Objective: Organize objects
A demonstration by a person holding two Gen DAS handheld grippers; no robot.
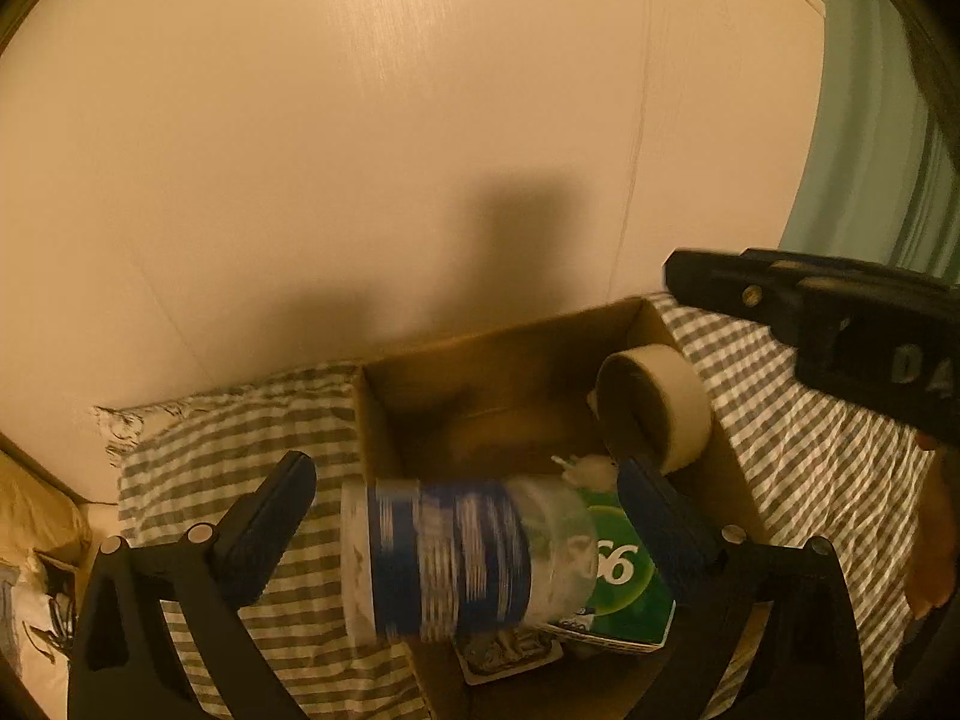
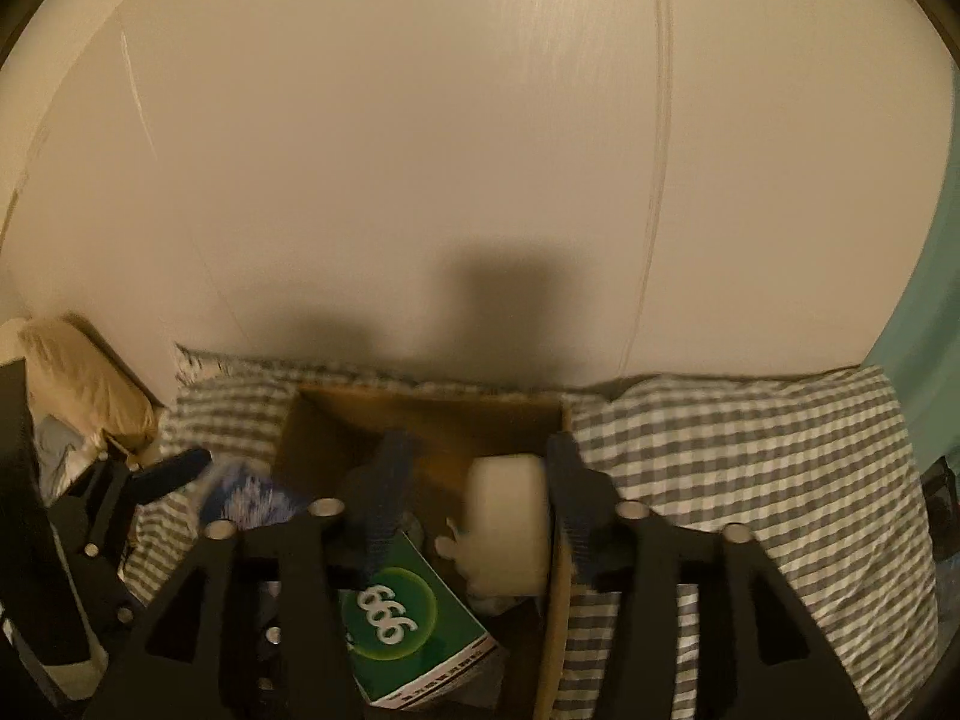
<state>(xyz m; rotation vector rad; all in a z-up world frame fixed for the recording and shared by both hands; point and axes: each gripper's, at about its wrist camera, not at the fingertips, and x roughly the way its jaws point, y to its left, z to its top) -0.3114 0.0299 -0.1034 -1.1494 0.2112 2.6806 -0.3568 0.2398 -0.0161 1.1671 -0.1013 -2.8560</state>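
A brown cardboard box (image 1: 384, 384) sits on a grey-striped cloth. In it lie a green "999" carton (image 1: 624, 576) and a cream tape roll (image 1: 660, 414). A clear jar with a blue label (image 1: 462, 558) lies on its side, blurred, over the box's near left edge between my left gripper's (image 1: 468, 516) open fingers, not clamped. My right gripper (image 2: 474, 492) is open over the box, with the tape roll (image 2: 510, 522) between its fingers, and the carton (image 2: 414, 618) below. It also shows in the left wrist view (image 1: 810, 312).
A pale wall (image 1: 420, 150) rises right behind the box. The striped cloth (image 2: 750, 480) spreads to both sides. Bags and clutter (image 2: 78, 396) lie at the left. A teal surface (image 2: 924, 300) stands at the right edge.
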